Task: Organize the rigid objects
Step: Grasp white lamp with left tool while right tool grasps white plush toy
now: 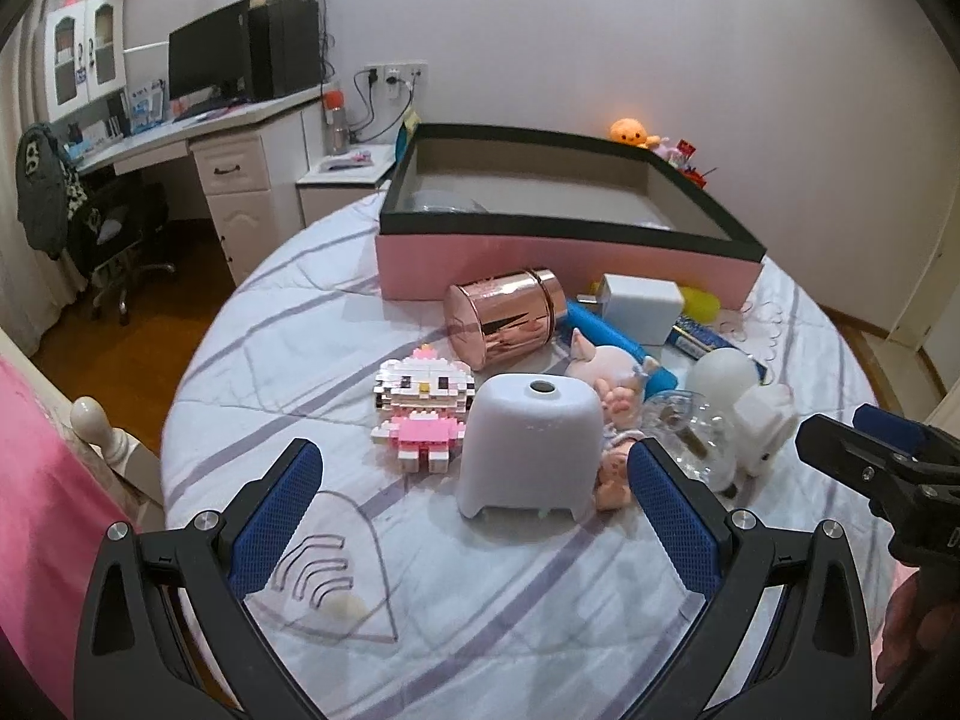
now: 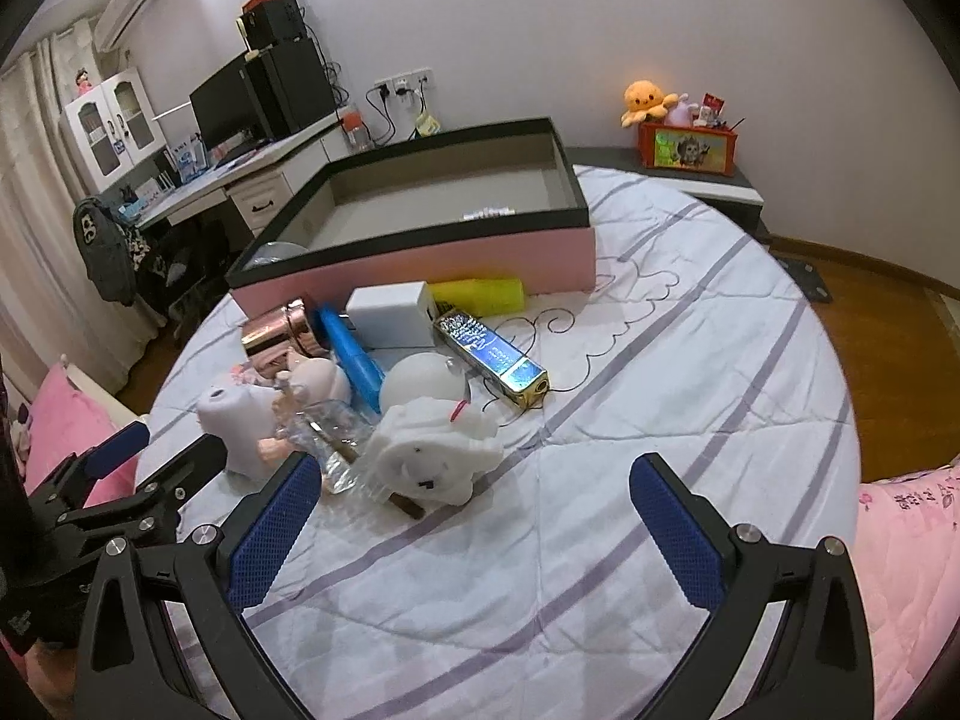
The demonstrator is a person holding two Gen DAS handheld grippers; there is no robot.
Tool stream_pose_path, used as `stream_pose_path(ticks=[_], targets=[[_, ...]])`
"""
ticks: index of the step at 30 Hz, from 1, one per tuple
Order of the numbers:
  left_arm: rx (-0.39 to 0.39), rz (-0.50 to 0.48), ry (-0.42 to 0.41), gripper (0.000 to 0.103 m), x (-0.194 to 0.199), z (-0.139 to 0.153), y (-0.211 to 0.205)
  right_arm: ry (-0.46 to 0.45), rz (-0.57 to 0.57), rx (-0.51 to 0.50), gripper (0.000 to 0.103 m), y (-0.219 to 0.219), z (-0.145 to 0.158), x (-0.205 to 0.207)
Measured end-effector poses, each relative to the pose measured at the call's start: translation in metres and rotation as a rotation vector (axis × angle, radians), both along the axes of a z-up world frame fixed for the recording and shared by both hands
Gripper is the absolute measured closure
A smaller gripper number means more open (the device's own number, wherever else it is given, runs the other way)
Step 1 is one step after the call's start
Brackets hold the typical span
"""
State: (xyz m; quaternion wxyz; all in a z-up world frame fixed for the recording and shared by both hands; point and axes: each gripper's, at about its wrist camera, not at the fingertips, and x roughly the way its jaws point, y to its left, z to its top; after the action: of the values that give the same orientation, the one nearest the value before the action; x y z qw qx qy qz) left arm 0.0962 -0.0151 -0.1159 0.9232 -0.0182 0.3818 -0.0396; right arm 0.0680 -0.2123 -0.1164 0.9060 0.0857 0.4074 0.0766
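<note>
A pile of objects lies on the round bed in front of a pink box with a black rim (image 1: 540, 258) (image 2: 420, 258). My left gripper (image 1: 474, 468) is open and empty, just short of a white footed device (image 1: 528, 450). Beside that device stand a Hello Kitty brick figure (image 1: 423, 414), a rose-gold tin (image 1: 510, 315) and a pig doll (image 1: 606, 372). My right gripper (image 2: 474, 480) is open and empty, near a white block animal (image 2: 432, 456). A blue and gold box (image 2: 492, 360), a white cube (image 2: 390, 312), a yellow tube (image 2: 480, 297) and a blue case (image 2: 351, 354) lie behind.
The bedspread (image 2: 600, 480) is white with purple stripes. A desk with a monitor (image 1: 210, 60) stands at the far left, an office chair (image 1: 114, 228) before it. A nightstand with an orange plush (image 2: 645, 99) stands behind the bed. Pink bedding (image 2: 906, 546) lies at the right.
</note>
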Motion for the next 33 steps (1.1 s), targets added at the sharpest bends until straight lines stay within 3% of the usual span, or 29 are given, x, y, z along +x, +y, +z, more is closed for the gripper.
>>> stream_pose_path(ticks=[6,8,12,17,19,21,26,29,30,33], targets=[[-0.028,-0.014,-0.006,0.004,0.012,-0.007,-0.004,0.028,0.023,0.011,0.004,0.005,-0.013,0.017],[-0.034,-0.022,0.005,0.010,0.017,-0.010,-0.005,0.038,0.035,0.017,0.014,0.007,-0.017,0.021],[-0.072,-0.030,0.002,0.012,0.019,-0.011,-0.003,0.050,0.041,0.030,0.029,0.007,-0.023,0.030],[-0.072,-0.025,-0.002,0.012,0.017,-0.011,-0.003,0.074,0.048,0.000,0.032,0.010,-0.031,0.032],[-0.070,-0.026,-0.005,0.013,0.016,-0.011,-0.003,0.072,0.054,-0.008,0.040,0.012,-0.031,0.030],[-0.069,-0.015,-0.007,0.020,0.015,-0.010,0.000,0.070,0.061,-0.001,0.047,0.013,-0.029,0.027],[-0.026,-0.022,0.021,0.018,0.018,-0.018,-0.003,0.070,0.062,-0.006,0.048,0.016,-0.028,0.024],[-0.045,-0.034,0.033,0.027,0.021,-0.020,-0.003,0.067,0.063,-0.015,0.049,0.018,-0.029,0.026],[-0.056,-0.048,0.033,0.046,0.021,-0.020,-0.003,0.066,0.064,-0.013,0.049,0.018,-0.029,0.027],[-0.065,-0.061,0.037,0.047,0.018,-0.020,-0.004,0.059,0.067,-0.004,0.049,0.016,-0.027,0.023]])
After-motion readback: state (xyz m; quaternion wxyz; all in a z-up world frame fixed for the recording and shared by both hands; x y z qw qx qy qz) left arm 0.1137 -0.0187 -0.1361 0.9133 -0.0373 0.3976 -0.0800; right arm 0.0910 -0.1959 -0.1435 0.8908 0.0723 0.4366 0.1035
